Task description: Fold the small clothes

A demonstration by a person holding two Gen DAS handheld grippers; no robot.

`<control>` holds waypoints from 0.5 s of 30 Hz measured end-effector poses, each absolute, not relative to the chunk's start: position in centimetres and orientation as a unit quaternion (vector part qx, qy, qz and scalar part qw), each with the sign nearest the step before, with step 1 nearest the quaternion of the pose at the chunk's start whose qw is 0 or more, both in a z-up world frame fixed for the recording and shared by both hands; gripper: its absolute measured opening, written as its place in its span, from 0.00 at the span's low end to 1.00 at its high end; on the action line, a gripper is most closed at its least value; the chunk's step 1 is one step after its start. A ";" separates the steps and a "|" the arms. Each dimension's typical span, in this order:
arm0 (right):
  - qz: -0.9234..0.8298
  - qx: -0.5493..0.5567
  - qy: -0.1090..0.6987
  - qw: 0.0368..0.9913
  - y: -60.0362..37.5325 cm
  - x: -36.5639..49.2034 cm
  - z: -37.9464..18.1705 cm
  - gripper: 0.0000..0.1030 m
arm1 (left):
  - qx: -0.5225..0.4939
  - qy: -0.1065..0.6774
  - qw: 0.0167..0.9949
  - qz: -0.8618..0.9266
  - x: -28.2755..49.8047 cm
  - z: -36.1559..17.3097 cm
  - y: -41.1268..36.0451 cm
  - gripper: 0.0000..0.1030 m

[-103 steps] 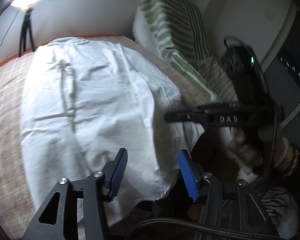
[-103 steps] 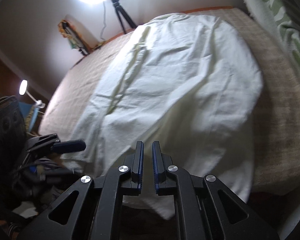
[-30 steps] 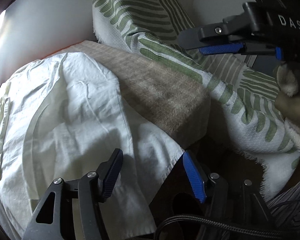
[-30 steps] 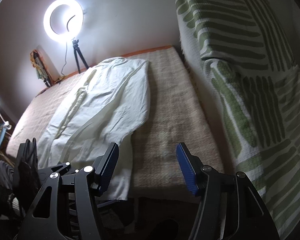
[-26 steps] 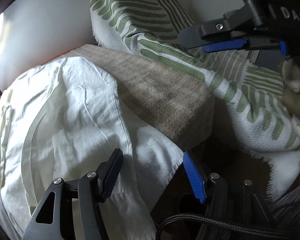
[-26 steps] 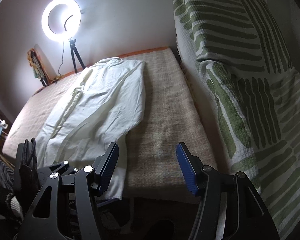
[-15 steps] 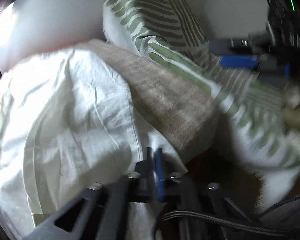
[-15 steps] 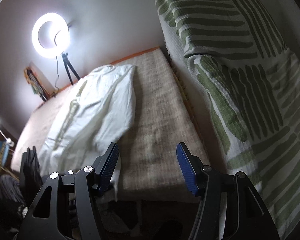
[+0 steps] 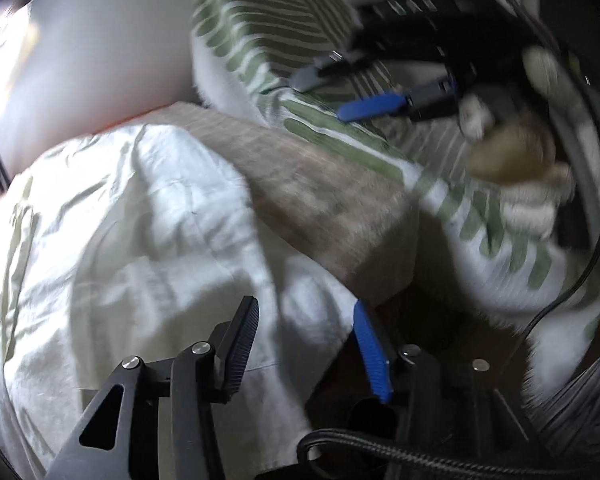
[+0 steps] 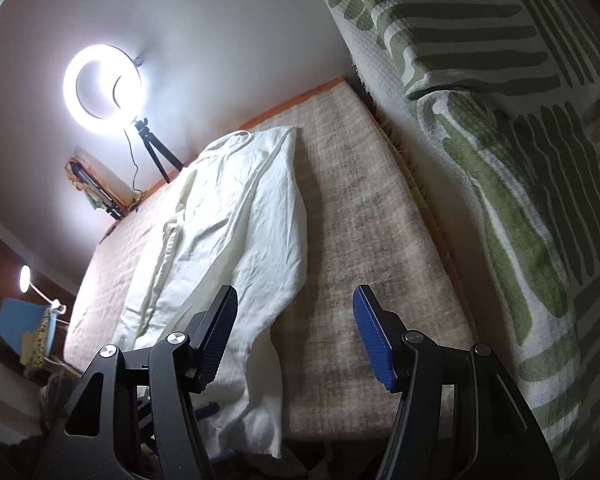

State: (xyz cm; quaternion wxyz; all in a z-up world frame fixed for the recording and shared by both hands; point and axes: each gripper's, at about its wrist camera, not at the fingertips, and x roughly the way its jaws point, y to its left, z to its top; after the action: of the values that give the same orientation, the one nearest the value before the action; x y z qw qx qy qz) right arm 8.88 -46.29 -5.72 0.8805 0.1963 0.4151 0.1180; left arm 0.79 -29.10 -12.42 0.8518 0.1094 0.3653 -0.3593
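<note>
Garment (image 9: pixel 132 248), white & creased, lies lengthwise on the beige checked mattress (image 9: pixel 332 208), its near hem spilling over the front edge. In right wrist view the same garment (image 10: pixel 236 240) covers the left part of the mattress (image 10: pixel 364 240), w/ a bare strip of mattress to its right. Left gripper (image 9: pixel 304 344) sits low over the garment's near corner: jaws opening, about half apart, cloth lying under and between the two fingers, pads not pressing on it, nothing gripped. Right gripper (image 10: pixel 294 336) hangs over the mattress front edge, jaws parted roughly halfway, holding nothing; its left finger is above the garment's right edge, its right finger above bare mattress. In left wrist view the right gripper (image 9: pixel 340 92) shows blurred at upper right, held by a person's gloved hand (image 9: pixel 516 160), in front of the green-striped blanket (image 9: pixel 268 40). That blanket (image 10: pixel 500 160) is draped along the mattress's right side. Ring light (image 10: pixel 102 90) on a tripod glows at the far wall; small lamp (image 10: pixel 25 278) at far left.
</note>
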 end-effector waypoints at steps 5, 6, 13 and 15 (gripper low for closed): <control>0.106 0.210 0.416 0.878 -47.7 8.1 -6.1 0.58 | 0.203 0.338 0.863 -0.317 -0.5 -13.9 -32.2 0.65; 0.104 0.214 0.416 0.878 -47.9 8.1 -6.1 0.58 | 0.213 0.333 0.864 -0.313 -0.5 -14.1 -32.4 0.65; 0.113 0.236 0.420 0.869 -48.7 9.7 -6.9 0.58 | 0.109 0.365 0.862 -0.333 2.8 -12.7 -29.5 0.03; 0.116 0.245 0.423 0.865 -48.7 10.6 -7.4 0.58 | 0.064 0.366 0.864 -0.339 3.3 -11.6 -27.8 0.01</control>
State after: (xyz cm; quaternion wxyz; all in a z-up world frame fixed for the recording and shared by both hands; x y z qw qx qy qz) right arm 10.59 -48.66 -7.41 0.8647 0.2455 0.4227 0.1160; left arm 3.31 -27.76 -11.64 0.8643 0.0645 0.3664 -0.3385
